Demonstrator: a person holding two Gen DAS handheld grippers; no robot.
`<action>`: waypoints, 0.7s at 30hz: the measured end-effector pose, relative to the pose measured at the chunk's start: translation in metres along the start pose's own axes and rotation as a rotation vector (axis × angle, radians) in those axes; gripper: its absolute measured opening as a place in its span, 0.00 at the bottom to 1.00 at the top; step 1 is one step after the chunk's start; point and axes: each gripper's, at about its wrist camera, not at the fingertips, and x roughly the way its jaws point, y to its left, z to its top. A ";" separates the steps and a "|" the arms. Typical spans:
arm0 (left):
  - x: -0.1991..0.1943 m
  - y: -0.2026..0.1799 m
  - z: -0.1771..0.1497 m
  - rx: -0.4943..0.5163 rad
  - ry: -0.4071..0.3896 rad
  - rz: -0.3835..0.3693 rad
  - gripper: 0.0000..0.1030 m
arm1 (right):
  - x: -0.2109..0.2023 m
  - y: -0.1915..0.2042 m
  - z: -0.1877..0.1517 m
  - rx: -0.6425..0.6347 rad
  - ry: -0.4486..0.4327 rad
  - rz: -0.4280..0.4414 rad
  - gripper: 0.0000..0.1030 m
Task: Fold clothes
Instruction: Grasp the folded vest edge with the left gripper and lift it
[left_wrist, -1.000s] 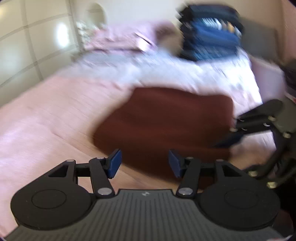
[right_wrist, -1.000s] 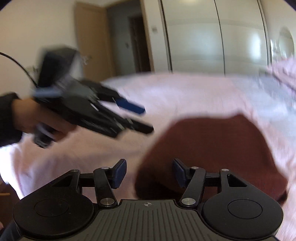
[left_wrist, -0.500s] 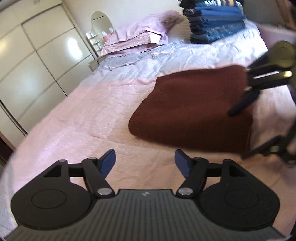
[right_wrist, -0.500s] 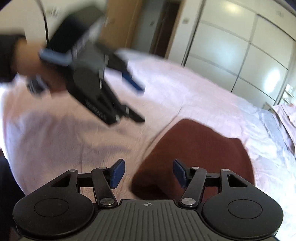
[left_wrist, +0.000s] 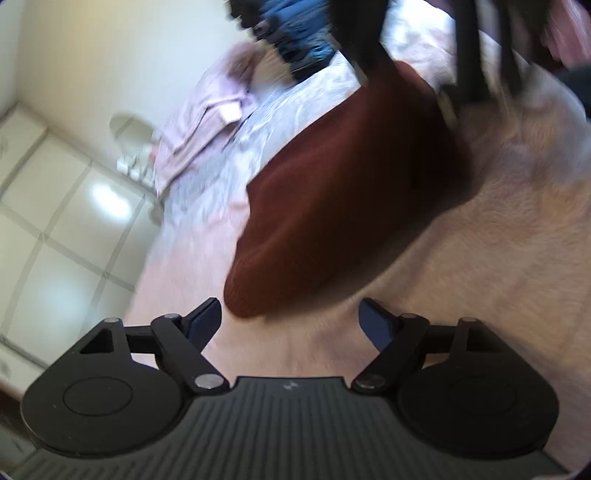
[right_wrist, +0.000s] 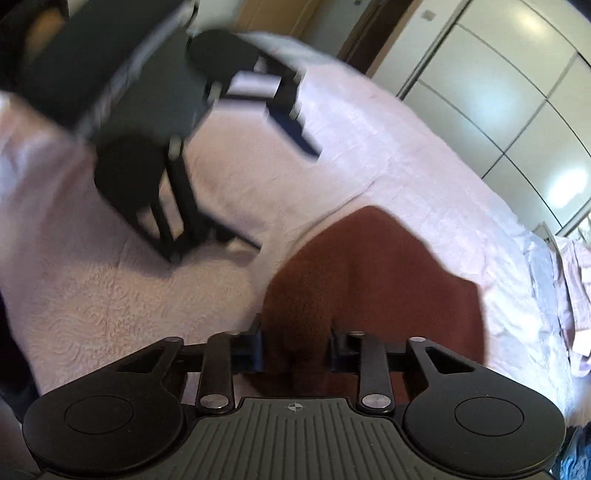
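right tongs (right_wrist: 295, 349) on maroon garment (right_wrist: 376, 280)

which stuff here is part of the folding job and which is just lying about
In the job:
- folded maroon garment on the bed
- right claw, closing with a garment corner between its jaws
- left claw, opening, nothing in it, near the garment's other corner

Lying about:
- pink bedspread
- pink pillows
- blurred stack of blue clothes
- white wardrobe doors

A dark red knitted sweater (left_wrist: 343, 192) lies folded into a thick, flat bundle on the pink bed. One corner of it sits pinched up and bunched at the near edge.
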 end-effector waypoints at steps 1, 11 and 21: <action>0.006 -0.003 0.004 0.044 -0.014 0.009 0.80 | -0.012 -0.008 -0.003 0.015 -0.010 0.007 0.27; 0.056 -0.024 0.036 0.332 -0.037 0.032 0.59 | -0.101 -0.028 -0.061 0.061 -0.022 0.063 0.27; 0.017 -0.010 0.022 0.253 0.086 -0.012 0.21 | -0.064 0.007 -0.064 0.016 -0.046 0.001 0.35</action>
